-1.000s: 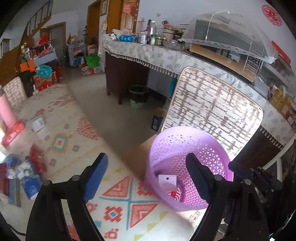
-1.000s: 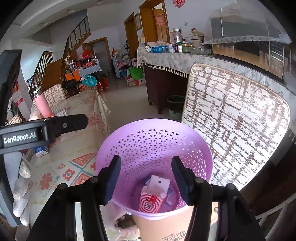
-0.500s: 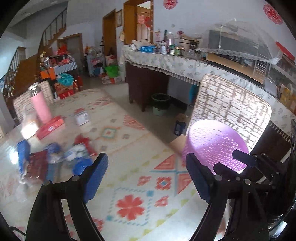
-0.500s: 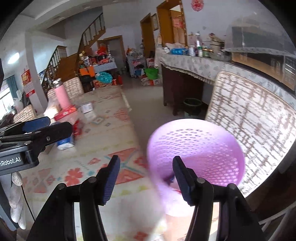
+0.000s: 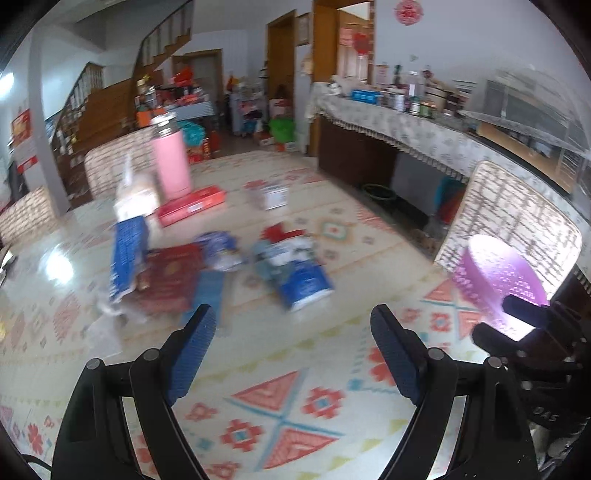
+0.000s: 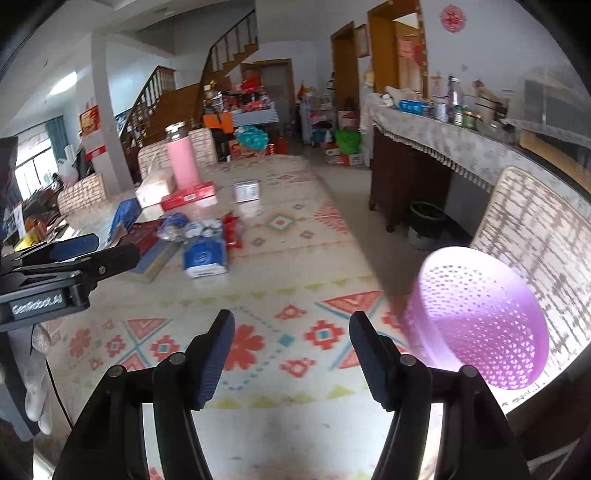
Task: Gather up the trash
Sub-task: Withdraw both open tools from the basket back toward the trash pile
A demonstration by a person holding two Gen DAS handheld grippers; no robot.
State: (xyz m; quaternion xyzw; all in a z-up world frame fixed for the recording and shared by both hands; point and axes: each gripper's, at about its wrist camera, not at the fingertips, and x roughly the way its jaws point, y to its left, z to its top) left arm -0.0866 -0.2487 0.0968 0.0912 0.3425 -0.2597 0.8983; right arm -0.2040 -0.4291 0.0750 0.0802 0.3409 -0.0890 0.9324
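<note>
A lived-in family home, seen from its open main room

A wooden staircase (image 6: 207,74) with a railing climbs at the far end beside a white pillar (image 6: 107,110); timber-framed doorways (image 6: 397,55) carry red paper decorations, with a round red paper-cut (image 6: 452,18) on the wall above; a long sideboard (image 6: 443,144) under a fringed floral cloth is crowded with jars, bottles and tins; a big table (image 6: 295,325) is spread with a patterned cloth in red, blue and yellow motifs, with a pink flask (image 6: 183,158) and assorted boxes and packets on it; woven-back chairs (image 6: 543,236) stand around it; heaps of boxed goods and bags (image 6: 255,110) fill the back; a dark bin (image 6: 426,221) sits on the bare floor.
</note>
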